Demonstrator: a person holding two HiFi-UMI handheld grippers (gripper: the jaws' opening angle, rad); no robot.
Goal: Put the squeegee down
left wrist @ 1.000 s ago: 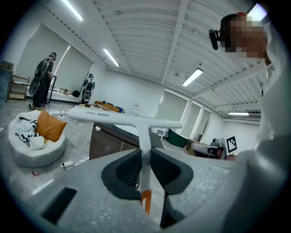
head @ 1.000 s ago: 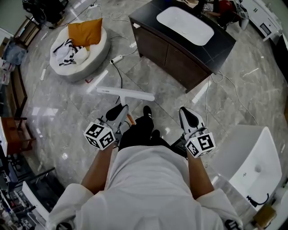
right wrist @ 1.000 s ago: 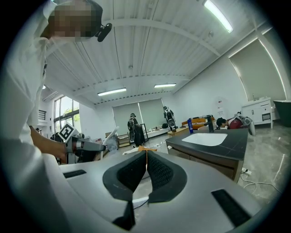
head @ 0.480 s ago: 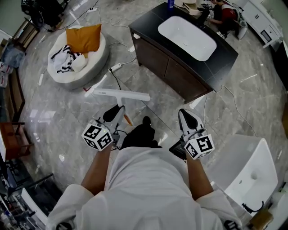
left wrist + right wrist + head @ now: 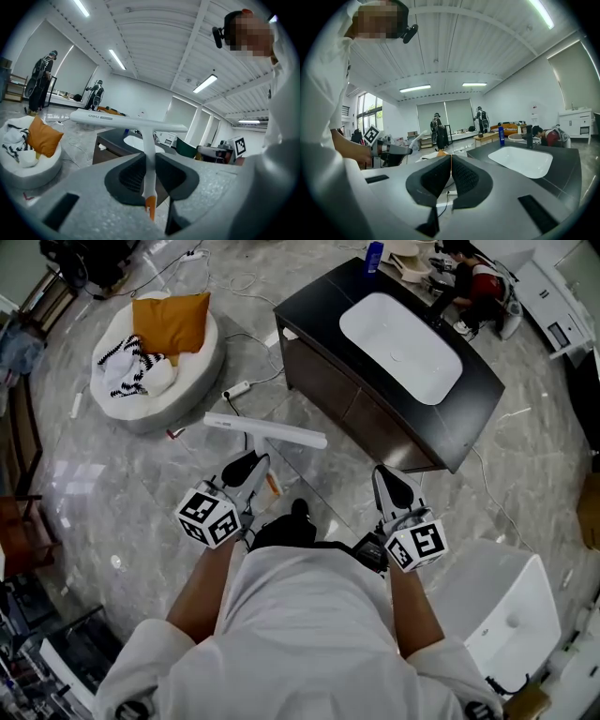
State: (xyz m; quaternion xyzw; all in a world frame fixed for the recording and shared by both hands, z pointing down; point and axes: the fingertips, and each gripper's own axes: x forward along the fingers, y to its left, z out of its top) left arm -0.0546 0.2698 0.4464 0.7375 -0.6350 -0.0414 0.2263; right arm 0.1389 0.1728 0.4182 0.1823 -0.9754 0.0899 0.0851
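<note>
My left gripper [image 5: 246, 471] sits left of centre in the head view, its jaws clamped on the handle of the squeegee [image 5: 265, 431]. In the left gripper view the dark pads pinch the white stem low down, just above its orange end, with the gripper [image 5: 149, 169] pointing up at the ceiling.

I judge the squeegee [image 5: 126, 123] light and stiff: thin plastic, smooth enough to slip. The load sits out at the crossbar, so it may swing about the pinch. The stem is the sensible place to hold it, and I would lower it gently rather than drop it.

In the head view its crossbar runs left to right, dipping slightly toward the right. The stem comes back from its middle toward me. It hangs above the marble floor [image 5: 141, 512], between the round cushion [image 5: 155, 362] at upper left and the dark sink cabinet [image 5: 347, 390] at upper right.

Right of centre, my right gripper [image 5: 392, 486] hangs with its jaws pressed together [image 5: 451, 176]; I see nothing held between them.
</note>
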